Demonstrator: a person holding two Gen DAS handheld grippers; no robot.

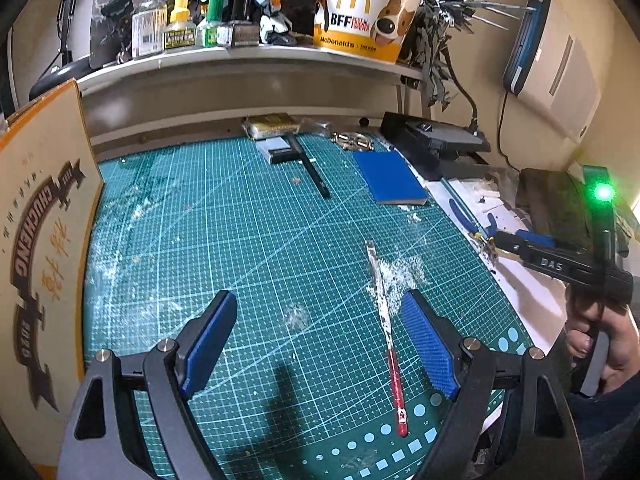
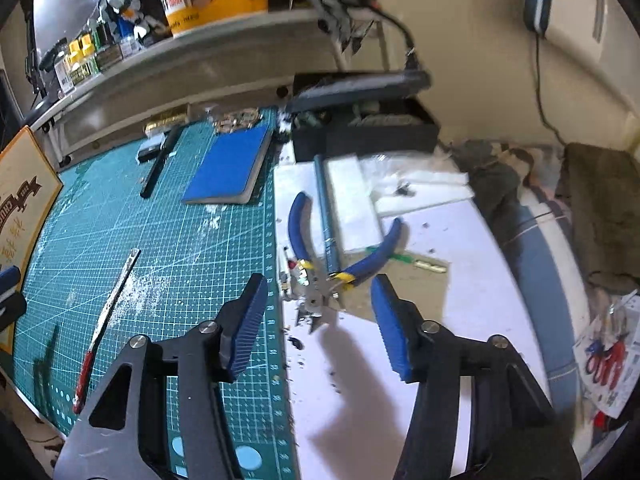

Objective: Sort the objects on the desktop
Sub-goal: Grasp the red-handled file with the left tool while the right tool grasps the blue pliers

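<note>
A craft knife (image 1: 385,320) with a red handle lies on the green cutting mat (image 1: 200,220), its blade end in white dust. My left gripper (image 1: 320,296) hovers open over the mat; the knife lies between its fingers, close to the right one, untouched. Blue-handled pliers (image 2: 320,276) lie spread on the white surface right of the mat (image 2: 180,240). My right gripper (image 2: 319,280) stands open just above them, the pliers' metal head between its fingertips with gaps on both sides. A blue notebook (image 2: 232,168) and a black pen (image 2: 158,168) lie farther back.
A printed cardboard box (image 1: 44,240) stands along the mat's left edge. A shelf (image 1: 240,56) with bottles, a model and a McDonald's bucket (image 1: 368,8) overhangs the back. An open black box (image 2: 360,128) sits at the back right, a blue rod (image 2: 326,216) across the pliers' handles.
</note>
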